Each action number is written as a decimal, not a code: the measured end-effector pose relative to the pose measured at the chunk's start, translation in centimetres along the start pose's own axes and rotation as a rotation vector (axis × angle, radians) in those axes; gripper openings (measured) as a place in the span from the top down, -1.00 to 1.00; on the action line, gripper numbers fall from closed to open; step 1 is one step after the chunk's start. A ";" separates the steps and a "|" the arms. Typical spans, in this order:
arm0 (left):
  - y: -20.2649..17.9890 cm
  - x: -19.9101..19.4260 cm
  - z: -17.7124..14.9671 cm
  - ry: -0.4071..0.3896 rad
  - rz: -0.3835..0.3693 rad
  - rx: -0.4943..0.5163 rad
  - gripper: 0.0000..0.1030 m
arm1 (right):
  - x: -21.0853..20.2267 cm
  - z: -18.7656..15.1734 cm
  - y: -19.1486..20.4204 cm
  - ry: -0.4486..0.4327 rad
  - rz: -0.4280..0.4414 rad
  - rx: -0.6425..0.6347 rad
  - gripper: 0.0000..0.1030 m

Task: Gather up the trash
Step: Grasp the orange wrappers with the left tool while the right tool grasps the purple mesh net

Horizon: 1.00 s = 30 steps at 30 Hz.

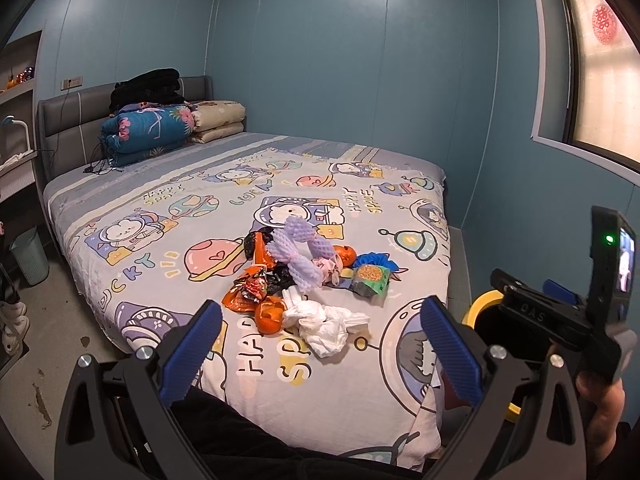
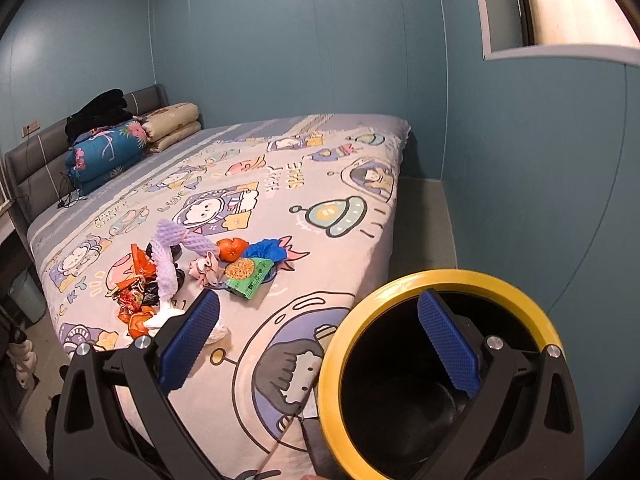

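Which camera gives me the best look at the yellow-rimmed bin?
The right wrist view: the yellow-rimmed bin fills the lower right, its whole rim and dark inside visible beside the bed. The left wrist view shows only a sliver of rim behind the right gripper.

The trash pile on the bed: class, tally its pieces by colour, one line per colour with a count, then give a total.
Purple foam nets: 2
Orange peel pieces: 2
Orange-red snack wrappers: 2
White crumpled tissue: 1
Green snack packet: 1
Blue crumpled piece: 1
Pink crumpled piece: 1
Black wrappers: 2, partly hidden
Total: 12, roughly, since pieces overlap
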<state>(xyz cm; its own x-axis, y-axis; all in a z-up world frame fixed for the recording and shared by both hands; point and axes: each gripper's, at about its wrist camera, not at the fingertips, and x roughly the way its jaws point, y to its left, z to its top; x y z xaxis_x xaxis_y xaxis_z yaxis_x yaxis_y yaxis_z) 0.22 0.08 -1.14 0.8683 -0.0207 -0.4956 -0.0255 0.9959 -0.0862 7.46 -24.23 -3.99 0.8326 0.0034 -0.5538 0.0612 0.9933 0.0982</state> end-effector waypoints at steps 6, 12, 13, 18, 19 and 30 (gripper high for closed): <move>0.7 0.9 -0.1 0.030 -0.037 -0.009 -0.86 | 2.2 1.5 1.0 -0.009 0.027 -0.028 -0.85; 3.7 3.1 1.1 0.034 -0.028 -0.072 -0.86 | 5.5 3.5 2.6 0.019 0.103 -0.048 -0.85; 3.9 3.7 1.3 0.040 -0.005 -0.060 -0.86 | 6.2 3.7 2.9 0.041 0.116 -0.051 -0.85; 6.4 9.8 1.4 0.159 0.054 0.033 -0.87 | 10.4 4.2 4.3 0.177 0.211 -0.077 -0.85; 7.2 10.7 1.4 0.182 0.053 0.030 -0.86 | 11.2 4.1 4.7 0.201 0.232 -0.085 -0.85; 13.9 21.2 2.0 0.311 -0.065 -0.028 -0.86 | 18.0 5.0 12.5 0.419 0.509 -0.225 -0.85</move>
<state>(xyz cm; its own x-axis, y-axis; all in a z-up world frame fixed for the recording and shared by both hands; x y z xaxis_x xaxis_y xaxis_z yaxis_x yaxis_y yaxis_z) 19.27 13.68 -11.15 0.6755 -0.1147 -0.7284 0.0083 0.9890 -0.1480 26.00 -12.30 -8.60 0.4424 0.4741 -0.7612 -0.4337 0.8561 0.2811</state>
